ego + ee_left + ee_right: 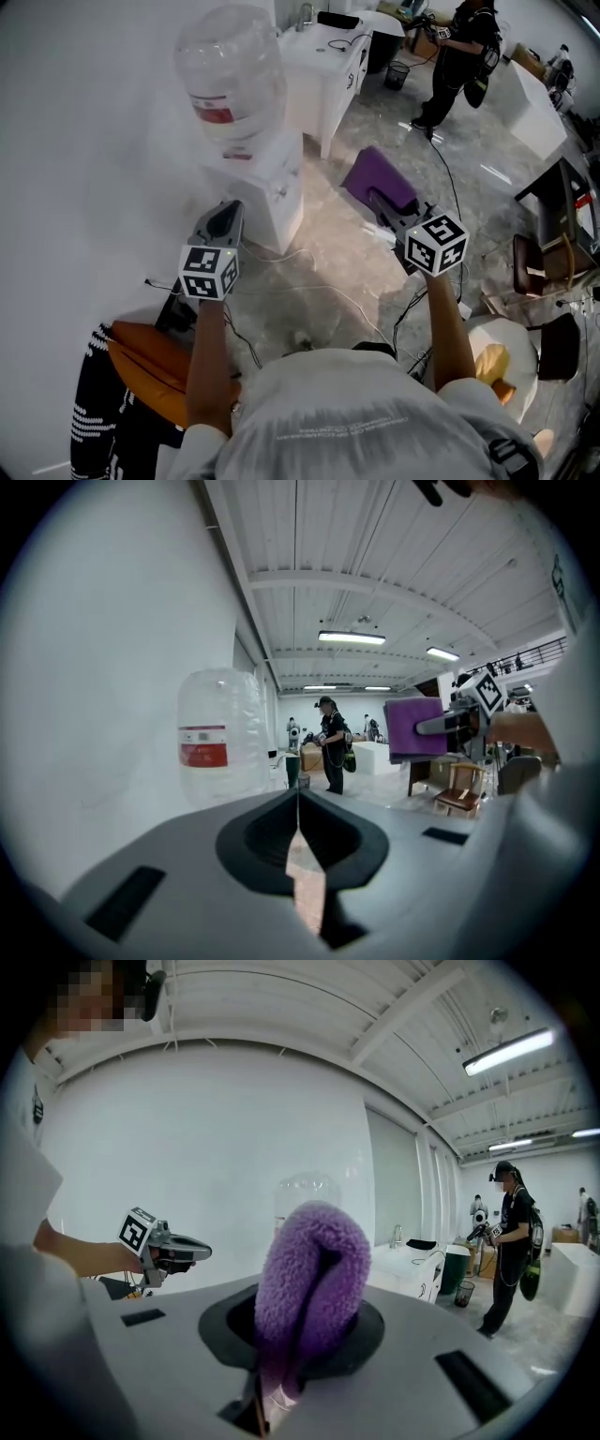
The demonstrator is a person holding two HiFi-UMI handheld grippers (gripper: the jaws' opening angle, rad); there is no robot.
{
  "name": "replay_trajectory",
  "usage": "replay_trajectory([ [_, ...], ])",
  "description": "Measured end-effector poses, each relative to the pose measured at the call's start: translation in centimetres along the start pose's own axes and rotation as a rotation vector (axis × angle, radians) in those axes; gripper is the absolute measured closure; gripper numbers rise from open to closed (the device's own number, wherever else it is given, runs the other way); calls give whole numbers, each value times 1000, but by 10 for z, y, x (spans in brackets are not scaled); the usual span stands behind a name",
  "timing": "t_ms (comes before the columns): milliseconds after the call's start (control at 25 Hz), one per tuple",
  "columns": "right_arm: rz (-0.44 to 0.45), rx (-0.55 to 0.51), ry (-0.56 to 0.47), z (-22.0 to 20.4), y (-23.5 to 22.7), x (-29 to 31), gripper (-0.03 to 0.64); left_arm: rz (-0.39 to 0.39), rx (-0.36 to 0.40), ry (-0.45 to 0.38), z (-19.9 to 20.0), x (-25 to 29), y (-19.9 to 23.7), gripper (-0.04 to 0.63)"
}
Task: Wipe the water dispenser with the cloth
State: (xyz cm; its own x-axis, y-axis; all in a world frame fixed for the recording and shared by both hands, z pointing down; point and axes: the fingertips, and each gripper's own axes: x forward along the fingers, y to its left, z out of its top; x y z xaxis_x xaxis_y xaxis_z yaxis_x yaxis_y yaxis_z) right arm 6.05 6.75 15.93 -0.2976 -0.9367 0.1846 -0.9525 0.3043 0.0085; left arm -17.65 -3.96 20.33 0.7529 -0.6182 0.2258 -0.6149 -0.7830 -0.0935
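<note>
Far left, low in the head view: an orange seat beside your left arm.

Your left gripper is held out above the floor, its tip just beside the lower front of the water dispenser. The head view does not resolve whether they touch. In the left gripper view the jaws are pressed together along one seam with nothing between them, so this gripper is empty. The same view puts the clear bottle, with its red label, ahead and to the left of the jaws.

Dispenser: a white cabinet against the white wall, with the bottle upturned on top. Cables trail over the marble-patterned floor in front of it.

Right of the dispenser: the purple cloth is off the dispenser, up in the air near its right side and apart from it. Your right gripper has it. In the right gripper view the jaws are clamped on the cloth low down. The fleecy fold stands up from between them and covers the fingertips, and the bottle shows behind the fold.

Further right and back: a white counter with a dark item on it, then a person in dark clothes standing well apart from you. A wooden chair sits at the right edge
</note>
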Motion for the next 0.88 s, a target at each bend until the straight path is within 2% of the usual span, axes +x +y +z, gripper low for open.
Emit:
replay_trajectory([
  [280, -10, 34, -6, 1, -15, 40, 557, -8, -29, 11, -8, 23, 25, 578],
  [440, -36, -19, 50, -12, -35, 65, 557, 1, -46, 29, -14, 37, 29, 578],
  [640, -39, 6, 68, -28, -77, 108, 557, 35, -54, 60, -24, 70, 37, 578],
  [880, -14, -64, 138, -57, -142, 181, 557, 123, -118, 116, -41, 118, 53, 578],
])
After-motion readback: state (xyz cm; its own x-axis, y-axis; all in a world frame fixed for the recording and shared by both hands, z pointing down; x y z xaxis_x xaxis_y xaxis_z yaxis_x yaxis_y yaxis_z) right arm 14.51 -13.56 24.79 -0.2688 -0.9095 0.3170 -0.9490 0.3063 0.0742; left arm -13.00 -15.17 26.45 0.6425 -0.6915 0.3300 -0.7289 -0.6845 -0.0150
